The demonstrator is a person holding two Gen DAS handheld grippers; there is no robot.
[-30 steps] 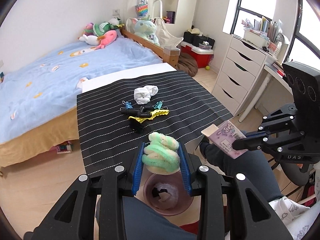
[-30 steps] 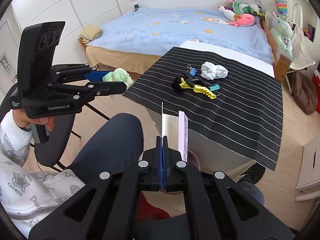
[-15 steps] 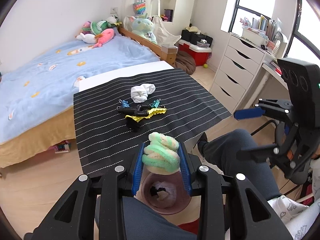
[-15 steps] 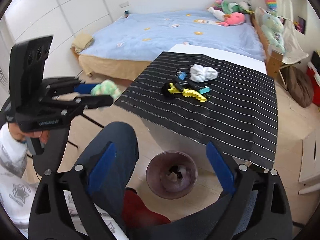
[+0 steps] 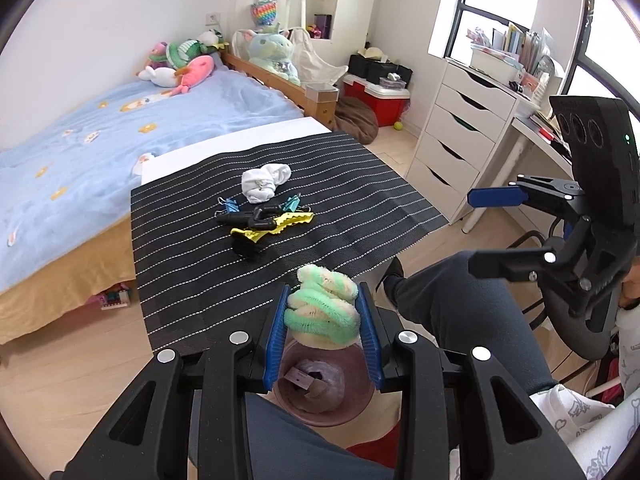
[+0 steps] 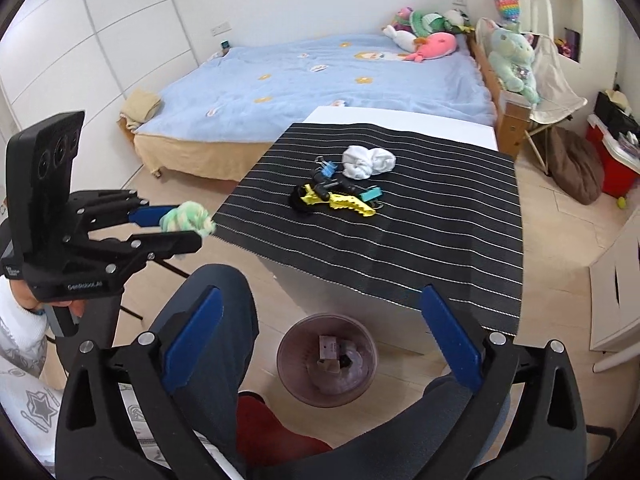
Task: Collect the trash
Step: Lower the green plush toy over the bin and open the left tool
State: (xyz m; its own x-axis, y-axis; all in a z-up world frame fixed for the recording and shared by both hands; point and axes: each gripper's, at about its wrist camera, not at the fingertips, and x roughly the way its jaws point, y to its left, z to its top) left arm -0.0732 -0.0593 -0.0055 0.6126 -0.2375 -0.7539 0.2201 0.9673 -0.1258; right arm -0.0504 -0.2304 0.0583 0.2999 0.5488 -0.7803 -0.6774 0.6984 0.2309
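My left gripper (image 5: 324, 289) is shut on a fluffy green and cream ball (image 5: 322, 312), held above a purple waste bin (image 5: 354, 410) on the floor. From the right wrist view the same ball (image 6: 187, 218) shows in the left gripper (image 6: 191, 227) at the left. My right gripper (image 6: 322, 292) hangs over the bin (image 6: 286, 346), its jaws opening wide with nothing between them. A small purple box (image 6: 329, 354) lies inside the bin among paper scraps. A crumpled white wad (image 6: 368, 162) rests on the striped table (image 6: 440, 248).
Binder clips and a yellow clip (image 6: 340, 200) lie mid-table beside a black tool. The person's dark-trousered knee (image 6: 216, 300) is left of the bin. A bed (image 6: 320, 80) lies behind the table, white drawers (image 5: 460, 140) to its right.
The right gripper opened from shut to wide. The purple box it held has left it and now lies in the bin. The left gripper stayed put with the ball.
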